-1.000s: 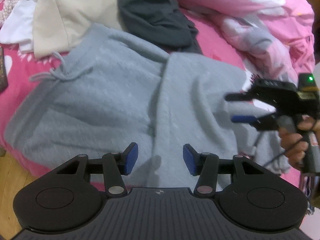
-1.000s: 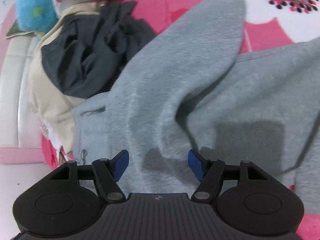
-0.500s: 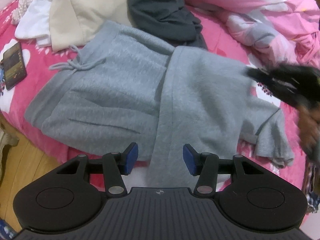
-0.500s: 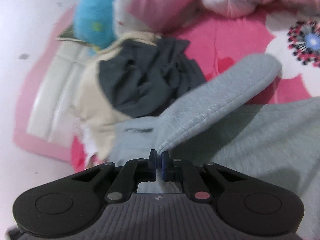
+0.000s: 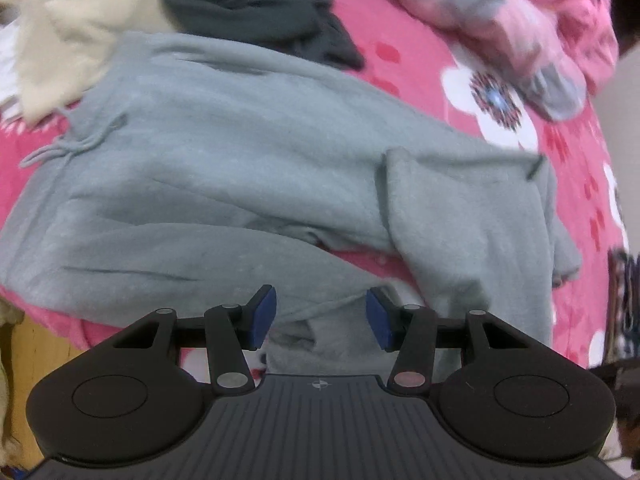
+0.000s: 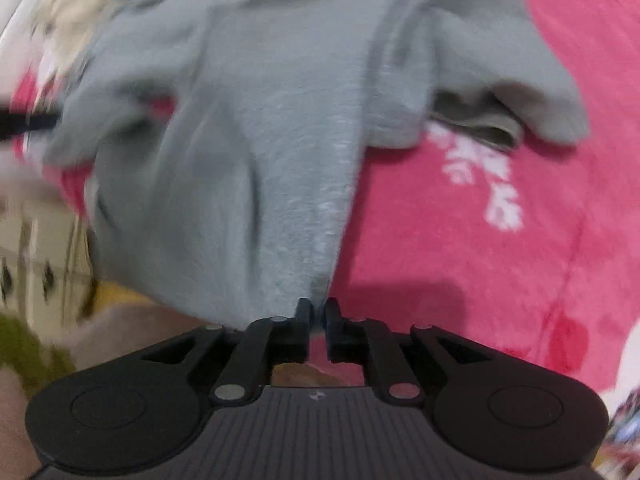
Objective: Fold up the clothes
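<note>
The right gripper (image 6: 316, 314), open over the grey sweatpants (image 5: 224, 184) a second ago, now pinches a pant leg, jaws easing slightly, drawing it across the pink bedspread (image 6: 500, 240) (blurred view). The left gripper (image 5: 316, 316) hovers half open, apparently empty. Fold begun.

I find no words, labels, brand names or numbers that I can read in either view. The only mark is a small crosshair sign (image 5: 319, 384) printed on the ribbed body of my left hand-held gripper (image 5: 320, 317); a similar small mark sits on the body of my right hand-held gripper (image 6: 318, 314), too blurred to make out.
</note>
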Demonstrator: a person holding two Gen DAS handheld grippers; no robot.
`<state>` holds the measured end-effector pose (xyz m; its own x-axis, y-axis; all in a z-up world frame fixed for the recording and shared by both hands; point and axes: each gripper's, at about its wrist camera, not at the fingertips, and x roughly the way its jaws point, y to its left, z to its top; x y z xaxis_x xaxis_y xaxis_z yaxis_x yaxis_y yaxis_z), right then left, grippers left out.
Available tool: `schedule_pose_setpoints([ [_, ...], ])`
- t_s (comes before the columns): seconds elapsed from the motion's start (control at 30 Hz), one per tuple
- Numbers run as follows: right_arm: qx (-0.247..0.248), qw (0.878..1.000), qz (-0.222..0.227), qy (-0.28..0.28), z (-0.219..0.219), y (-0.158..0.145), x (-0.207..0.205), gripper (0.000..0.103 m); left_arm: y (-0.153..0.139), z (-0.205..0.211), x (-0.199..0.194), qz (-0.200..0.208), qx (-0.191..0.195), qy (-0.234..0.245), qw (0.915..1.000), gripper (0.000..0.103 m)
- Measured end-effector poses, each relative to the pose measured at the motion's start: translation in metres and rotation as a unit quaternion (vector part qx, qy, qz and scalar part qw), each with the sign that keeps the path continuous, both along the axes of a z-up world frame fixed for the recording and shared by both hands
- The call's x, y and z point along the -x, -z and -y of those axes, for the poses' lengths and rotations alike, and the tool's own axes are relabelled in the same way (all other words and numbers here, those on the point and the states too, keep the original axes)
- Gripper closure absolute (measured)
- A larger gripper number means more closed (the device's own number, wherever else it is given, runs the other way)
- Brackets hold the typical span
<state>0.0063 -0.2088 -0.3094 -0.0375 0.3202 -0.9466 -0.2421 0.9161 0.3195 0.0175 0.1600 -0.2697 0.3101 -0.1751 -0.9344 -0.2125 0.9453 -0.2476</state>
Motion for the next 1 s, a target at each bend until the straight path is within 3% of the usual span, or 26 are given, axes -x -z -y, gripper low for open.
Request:
schedule_pose_setpoints([
  [0.07,-0.026,0.998,0.022,0.049,0.012,-0.017,-0.01,0.091,0.001,0.009,0.0,-0.004,-0.003,0.019,0.9998,0.054],
  [0.13,-0.047,0.994,0.058,0.074,0.014,-0.037,-0.024,0.074,0.002,0.017,0.002,-0.008,-0.011,0.034,0.9993,0.054],
  [0.17,-0.056,0.992,0.082,0.072,0.01,-0.047,-0.031,0.067,0.002,0.02,0.003,-0.008,-0.013,0.039,0.9991,0.054],
  [0.23,-0.068,0.99,0.116,0.051,-0.007,-0.056,-0.044,0.044,0.002,0.024,0.008,-0.01,-0.014,0.041,0.999,0.054],
  [0.4,-0.086,0.986,0.136,-0.046,-0.089,-0.04,-0.074,0.028,-0.003,0.032,0.018,-0.012,-0.019,0.031,0.9993,0.053],
  [0.53,-0.066,0.986,0.105,-0.114,-0.163,0.0,-0.087,0.026,-0.011,0.031,0.034,-0.01,-0.025,0.012,0.9996,0.053],
  [0.57,-0.052,0.987,0.09,-0.124,-0.175,0.012,-0.087,0.027,-0.013,0.03,0.039,-0.009,-0.026,0.007,0.9996,0.053],
  [0.6,-0.034,0.987,0.075,-0.139,-0.186,0.025,-0.087,0.034,-0.014,0.029,0.043,-0.008,-0.027,0.002,0.9996,0.053],
  [0.63,-0.006,0.986,0.061,-0.157,-0.193,0.039,-0.083,0.066,-0.015,0.028,0.047,-0.008,-0.028,-0.003,0.9996,0.053],
  [0.67,0.028,0.983,0.05,-0.172,-0.196,0.052,-0.078,0.085,-0.017,0.026,0.051,-0.007,-0.029,-0.008,0.9995,0.053],
  [0.7,0.045,0.983,0.044,-0.173,-0.192,0.057,-0.074,0.096,-0.018,0.025,0.054,-0.006,-0.029,-0.012,0.9995,0.053],
  [0.8,0.036,0.989,0.053,-0.131,-0.156,0.041,-0.067,0.098,-0.02,0.023,0.058,-0.002,-0.028,-0.02,0.9994,0.053],
  [0.9,0.034,0.994,0.069,-0.082,-0.096,0.004,-0.059,0.098,-0.017,0.024,0.055,0.001,-0.022,-0.019,0.9996,0.053],
  [1.0,0.017,0.997,0.069,0.002,-0.024,-0.042,-0.047,0.098,-0.015,0.027,0.048,0.007,-0.015,-0.012,0.9998,0.053],
])
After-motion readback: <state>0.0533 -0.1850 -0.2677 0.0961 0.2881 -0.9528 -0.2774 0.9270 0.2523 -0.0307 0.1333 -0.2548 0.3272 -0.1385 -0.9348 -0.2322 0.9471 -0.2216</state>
